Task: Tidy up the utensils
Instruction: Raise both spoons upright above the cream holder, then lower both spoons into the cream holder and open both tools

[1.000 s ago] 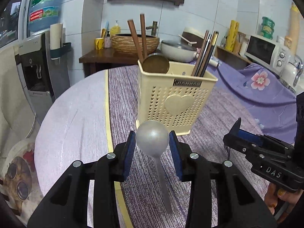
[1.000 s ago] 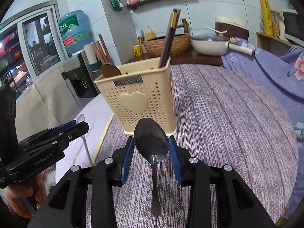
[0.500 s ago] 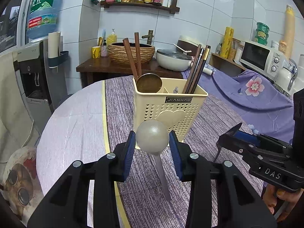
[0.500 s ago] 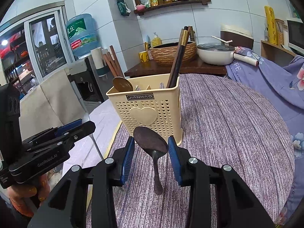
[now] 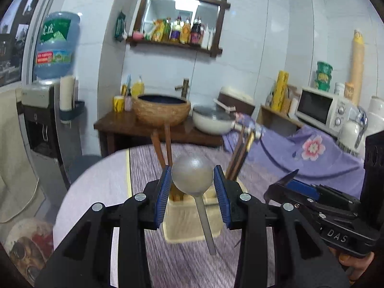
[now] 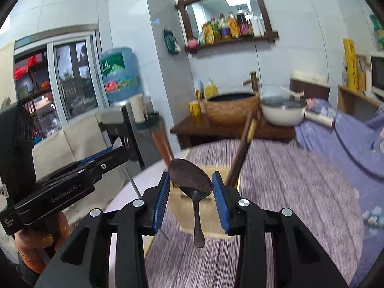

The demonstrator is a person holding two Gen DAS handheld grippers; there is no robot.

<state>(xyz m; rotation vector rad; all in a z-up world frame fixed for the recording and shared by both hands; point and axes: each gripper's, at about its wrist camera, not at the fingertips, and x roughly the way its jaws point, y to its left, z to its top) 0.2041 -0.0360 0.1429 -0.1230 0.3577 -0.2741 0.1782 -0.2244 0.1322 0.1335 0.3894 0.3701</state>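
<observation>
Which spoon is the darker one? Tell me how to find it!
Find the round table with the purple striped cloth and the cream utensil basket on it. In front of the basket, the right gripper pinches a spoon by its bowl, handle hanging down. Its bowl is dark and tarnished; the left gripper's spoon is pale matte grey.

My kitchen is evenly, softly lit. Both views bend hard at their dark fisheye corners. Motion blur smears the tablecloth and holder.
</observation>
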